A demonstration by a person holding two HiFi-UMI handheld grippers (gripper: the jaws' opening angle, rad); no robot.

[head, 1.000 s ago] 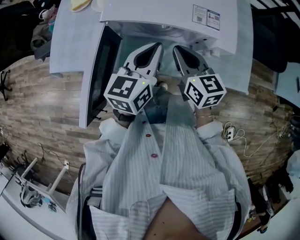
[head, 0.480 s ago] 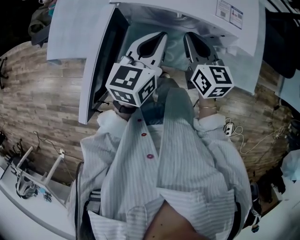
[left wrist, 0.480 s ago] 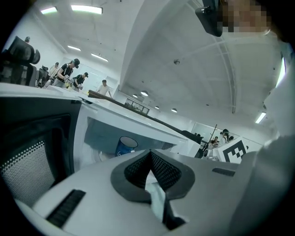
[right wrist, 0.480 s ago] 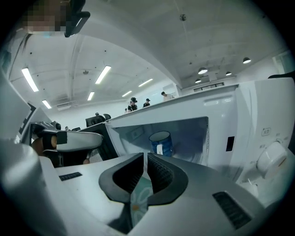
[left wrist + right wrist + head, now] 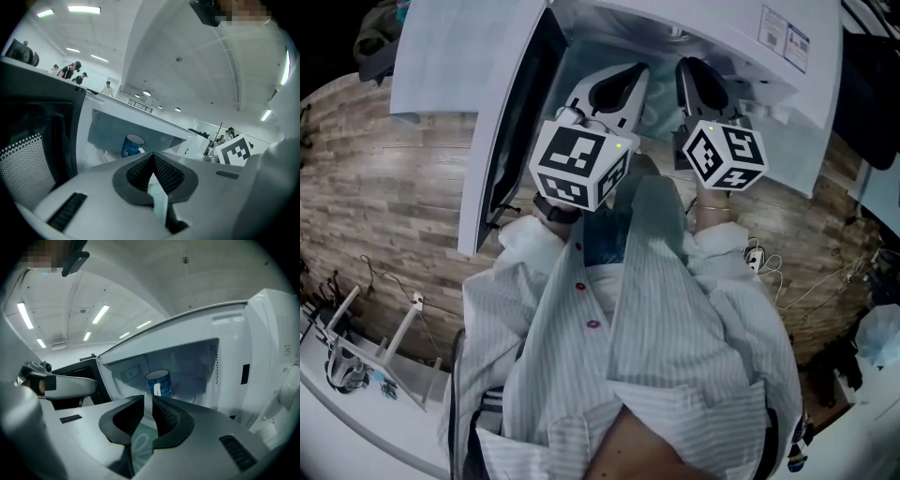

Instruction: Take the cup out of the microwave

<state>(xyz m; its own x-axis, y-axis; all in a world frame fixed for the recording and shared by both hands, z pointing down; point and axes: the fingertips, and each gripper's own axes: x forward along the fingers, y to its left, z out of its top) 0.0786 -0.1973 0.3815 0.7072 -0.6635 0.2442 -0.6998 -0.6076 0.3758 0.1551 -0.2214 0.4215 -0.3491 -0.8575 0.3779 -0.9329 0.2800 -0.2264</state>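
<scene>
A blue cup [image 5: 159, 383] with a white pattern stands upright inside the white microwave [image 5: 229, 362]. The left gripper view shows the cup [image 5: 132, 145] too, further back in the cavity. In the head view the cup is hidden under the microwave's top [image 5: 712, 28]. My left gripper [image 5: 152, 155] is shut and empty, in front of the opening. My right gripper [image 5: 147, 399] points straight at the cup, still short of it. Its jaws are opening, a narrow gap shows and nothing is between them. Both grippers [image 5: 639, 71] [image 5: 689, 66] hang side by side at the cavity mouth.
The microwave door [image 5: 502, 141] with its dark window is swung open at the left, next to my left gripper. The microwave stands above a wood-pattern floor [image 5: 394, 187]. Cables and a power strip [image 5: 759, 262] lie at the right. Several people [image 5: 70, 70] stand far off.
Both grippers have shifted up and to the right in the head view, closer to the microwave's opening.
</scene>
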